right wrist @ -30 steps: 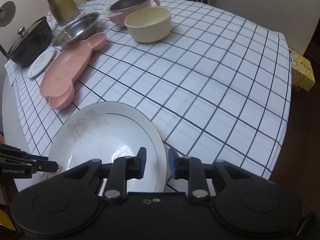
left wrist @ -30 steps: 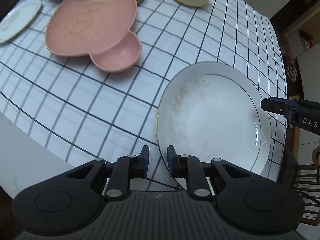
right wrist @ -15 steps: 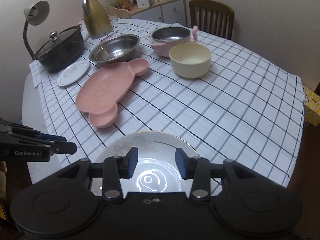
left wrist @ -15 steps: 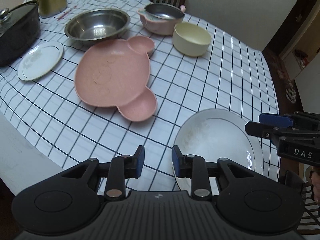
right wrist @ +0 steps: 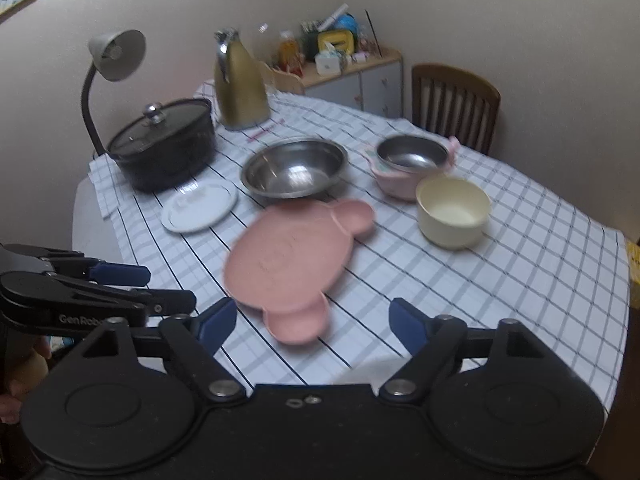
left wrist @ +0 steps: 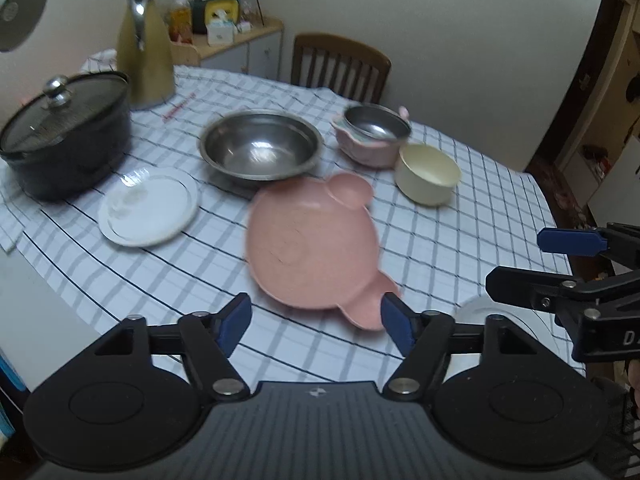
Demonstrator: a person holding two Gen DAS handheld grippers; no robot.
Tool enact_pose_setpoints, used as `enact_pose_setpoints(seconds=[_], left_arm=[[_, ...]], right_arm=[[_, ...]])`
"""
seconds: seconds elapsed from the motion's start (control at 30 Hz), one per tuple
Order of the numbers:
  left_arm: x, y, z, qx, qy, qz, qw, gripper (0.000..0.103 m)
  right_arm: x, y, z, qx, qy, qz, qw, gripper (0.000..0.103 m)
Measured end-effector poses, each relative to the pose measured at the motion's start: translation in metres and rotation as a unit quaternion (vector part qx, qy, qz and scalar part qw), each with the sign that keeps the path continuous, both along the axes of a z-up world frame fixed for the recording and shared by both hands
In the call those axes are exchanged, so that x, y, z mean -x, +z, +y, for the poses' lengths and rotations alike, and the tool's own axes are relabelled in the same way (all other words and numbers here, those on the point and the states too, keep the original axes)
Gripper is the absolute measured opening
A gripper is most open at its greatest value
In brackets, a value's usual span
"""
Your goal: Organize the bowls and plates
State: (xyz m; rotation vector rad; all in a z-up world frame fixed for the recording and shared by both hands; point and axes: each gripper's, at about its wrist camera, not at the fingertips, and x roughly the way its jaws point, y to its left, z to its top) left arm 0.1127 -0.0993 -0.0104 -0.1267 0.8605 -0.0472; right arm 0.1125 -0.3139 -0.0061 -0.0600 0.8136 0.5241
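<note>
Pink bear-shaped plate (left wrist: 310,240) is lying mid-surface, unsorted, with steel bowls (left wrist: 260,146), a cream bowl (left wrist: 428,172) and small white plate (left wrist: 150,210) scattered beyond. Left gripper (left wrist: 316,324) and right gripper (right wrist: 312,320) jaws have just been opening, empty; large white plate (left wrist: 476,310) is sitting at the near edge.

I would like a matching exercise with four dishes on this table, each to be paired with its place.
Things:
1. small white plate
2. cream bowl
3. pink bear-shaped plate
4. small steel bowl

Places:
A. inside the pink handled bowl
B. beside the black lidded pot
C. nearest the grippers
D. in front of the pink handled bowl

Pairs: 1-B, 2-D, 3-C, 4-A
</note>
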Motion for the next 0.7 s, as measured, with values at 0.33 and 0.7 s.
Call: enact_pose_setpoints(seconds=[0.33,0.7], left_arm=[[-0.027,0.008,0.105,-0.016,0.044,-0.043,0.9979,0.078],[-0.081,-0.029,0.210,-0.011,0.072,-0.019,0.9972,0.078]], right_arm=[[-0.030,0.010,0.108,0.003,0.001,-0.054,0.999,0.103],[-0.092,-0.023,0.199,0.001,-0.023,-0.012,1.000,0.103]])
